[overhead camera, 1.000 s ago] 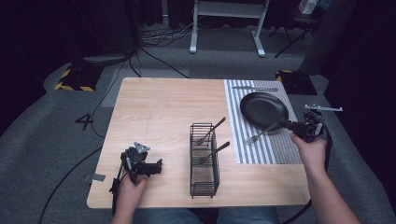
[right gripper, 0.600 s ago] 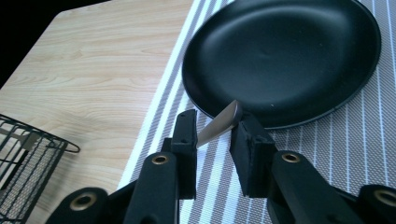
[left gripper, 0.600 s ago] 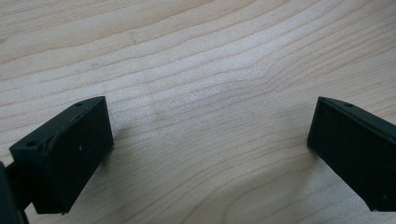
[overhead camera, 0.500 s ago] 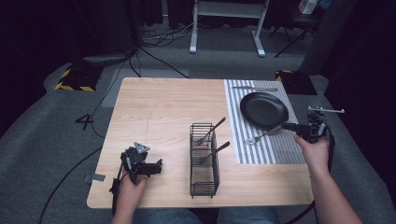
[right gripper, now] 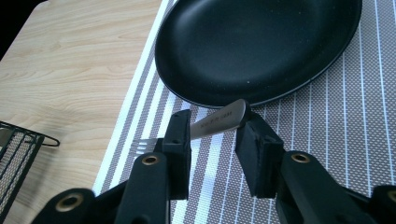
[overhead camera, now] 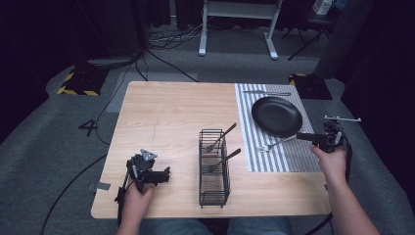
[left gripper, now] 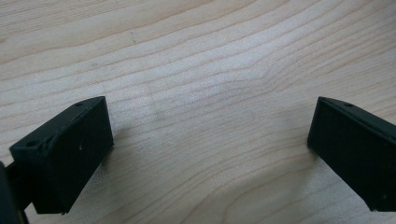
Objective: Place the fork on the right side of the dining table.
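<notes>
A silver fork lies on the striped placemat, just in front of the black plate. My right gripper sits at the fork's handle end, over the mat's right side. In the right gripper view the jaws stand apart, and the fork's handle lies across the gap at their tips, below the black plate. My right gripper is open. My left gripper rests near the table's front left, open over bare wood.
A black wire basket stands mid-table near the front, with two forks leaning out of it; its corner also shows in the right gripper view. A utensil lies at the mat's far end. Bare wood spreads left of the basket.
My right gripper has drawn back to the right along the fork's handle, while the fork stays on the mat. The left gripper has not moved.
</notes>
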### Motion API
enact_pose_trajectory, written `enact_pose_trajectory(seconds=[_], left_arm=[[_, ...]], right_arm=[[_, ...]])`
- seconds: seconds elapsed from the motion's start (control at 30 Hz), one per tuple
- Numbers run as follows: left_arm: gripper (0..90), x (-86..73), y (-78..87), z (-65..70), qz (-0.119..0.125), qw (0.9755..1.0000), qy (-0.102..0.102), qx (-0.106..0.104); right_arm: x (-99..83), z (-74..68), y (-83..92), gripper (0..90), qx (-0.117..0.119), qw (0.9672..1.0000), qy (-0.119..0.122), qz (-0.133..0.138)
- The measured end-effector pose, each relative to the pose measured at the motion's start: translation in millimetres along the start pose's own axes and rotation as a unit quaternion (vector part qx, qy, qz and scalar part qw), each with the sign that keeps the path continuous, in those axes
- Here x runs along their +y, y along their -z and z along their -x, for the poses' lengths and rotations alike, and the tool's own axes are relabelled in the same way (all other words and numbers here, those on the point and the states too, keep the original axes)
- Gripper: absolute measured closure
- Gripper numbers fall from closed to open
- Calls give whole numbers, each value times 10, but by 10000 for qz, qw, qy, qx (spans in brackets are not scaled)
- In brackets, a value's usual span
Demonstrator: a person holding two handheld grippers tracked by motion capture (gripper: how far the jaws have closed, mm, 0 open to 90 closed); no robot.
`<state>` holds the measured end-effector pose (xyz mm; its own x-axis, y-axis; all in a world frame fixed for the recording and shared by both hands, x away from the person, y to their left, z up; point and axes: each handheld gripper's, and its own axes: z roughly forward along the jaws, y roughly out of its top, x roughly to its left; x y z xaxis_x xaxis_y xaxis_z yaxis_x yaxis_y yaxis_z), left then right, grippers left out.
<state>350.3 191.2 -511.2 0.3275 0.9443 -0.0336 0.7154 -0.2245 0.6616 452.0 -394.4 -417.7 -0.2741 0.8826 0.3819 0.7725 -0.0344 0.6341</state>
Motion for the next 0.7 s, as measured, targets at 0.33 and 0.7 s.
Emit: enact_pose_trajectory(seconds=[0.33,0.7], left_arm=[[2,0,0,0,1,10000,1,0],[2,0,0,0,2,10000,1,0]], right_arm=[[-55,127,-54,630,-11,9998,-174,-115],[-159,279,-103,618,-29,9990,-374,-253]])
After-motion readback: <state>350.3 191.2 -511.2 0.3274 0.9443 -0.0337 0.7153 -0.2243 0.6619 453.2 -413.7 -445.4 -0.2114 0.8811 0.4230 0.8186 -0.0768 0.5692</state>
